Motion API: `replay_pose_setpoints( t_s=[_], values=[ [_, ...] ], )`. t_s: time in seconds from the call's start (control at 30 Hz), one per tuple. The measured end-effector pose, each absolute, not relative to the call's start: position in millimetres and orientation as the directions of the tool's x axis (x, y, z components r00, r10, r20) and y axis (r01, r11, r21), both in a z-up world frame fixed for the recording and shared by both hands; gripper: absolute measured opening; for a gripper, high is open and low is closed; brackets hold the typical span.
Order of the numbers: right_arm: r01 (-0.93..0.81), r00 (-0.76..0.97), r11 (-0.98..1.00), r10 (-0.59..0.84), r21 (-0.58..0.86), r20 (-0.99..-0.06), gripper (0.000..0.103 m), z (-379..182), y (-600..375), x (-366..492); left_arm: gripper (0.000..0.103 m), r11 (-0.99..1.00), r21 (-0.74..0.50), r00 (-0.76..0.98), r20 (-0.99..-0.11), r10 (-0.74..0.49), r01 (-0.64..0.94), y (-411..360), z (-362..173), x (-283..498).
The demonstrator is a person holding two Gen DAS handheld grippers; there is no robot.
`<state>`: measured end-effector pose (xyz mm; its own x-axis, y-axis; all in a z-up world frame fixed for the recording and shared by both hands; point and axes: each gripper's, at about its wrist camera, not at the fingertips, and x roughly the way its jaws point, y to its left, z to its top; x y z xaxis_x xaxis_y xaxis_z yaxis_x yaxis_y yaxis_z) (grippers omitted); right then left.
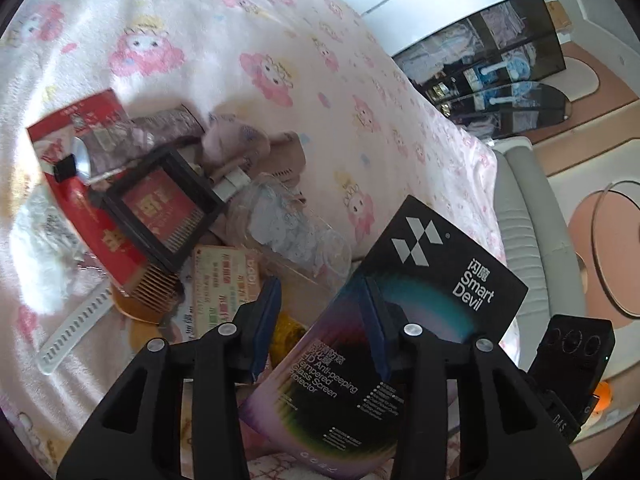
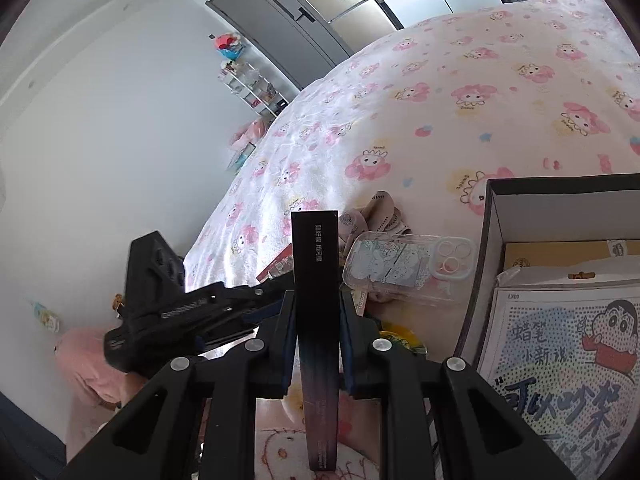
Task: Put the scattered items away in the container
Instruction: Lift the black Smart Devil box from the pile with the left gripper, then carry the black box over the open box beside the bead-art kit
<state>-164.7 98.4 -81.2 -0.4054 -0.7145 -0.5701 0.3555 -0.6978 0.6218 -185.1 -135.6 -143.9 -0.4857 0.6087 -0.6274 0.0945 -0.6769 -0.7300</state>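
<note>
The right gripper has its fingers closed on the thin edges of the screen protector box, which stands edge-on between them with its long axis running straight ahead. The container, an open dark box already holding a cartoon print, sits just to the right of that grip, so the right hand is the nearer one for the drop. The left gripper is wide open and holds nothing; the same box lies just in front of its right finger. Farther along the bed wait the phone case, red packet and comb.
</note>
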Motion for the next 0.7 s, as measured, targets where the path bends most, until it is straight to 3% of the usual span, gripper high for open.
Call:
replay_pose_setpoints(
  t_s=[0.1, 0.27, 0.5, 0.6, 0.7],
  values=[
    [0.348, -0.413, -0.706, -0.706, 0.617, -0.575, 0.016, -80, 108, -165, 0.054, -0.612, -0.791, -0.473, -0.552, 0.687, 0.034, -132, -142, -184],
    [0.32, -0.42, -0.657, -0.744, 0.683, -0.519, 0.016, -67, 131, -162, 0.055, -0.613, -0.789, -0.482, -0.524, 0.702, -0.036, -120, -116, -177],
    [0.327, -0.475, -0.67, -0.726, 0.667, -0.497, 0.016, -32, 178, -132, 0.055, -0.591, -0.787, -0.405, -0.489, 0.773, -0.178, -62, -75, -164],
    [0.291, -0.491, -0.692, -0.701, 0.661, -0.517, 0.016, -32, 207, -117, 0.055, -0.592, -0.774, -0.343, -0.506, 0.791, -0.224, -21, -66, -162],
    [0.234, -0.49, -0.65, -0.721, 0.723, -0.489, 0.016, -41, 240, -109, 0.056, -0.65, -0.713, -0.305, -0.577, 0.758, -0.264, 21, -59, -160]
  ],
)
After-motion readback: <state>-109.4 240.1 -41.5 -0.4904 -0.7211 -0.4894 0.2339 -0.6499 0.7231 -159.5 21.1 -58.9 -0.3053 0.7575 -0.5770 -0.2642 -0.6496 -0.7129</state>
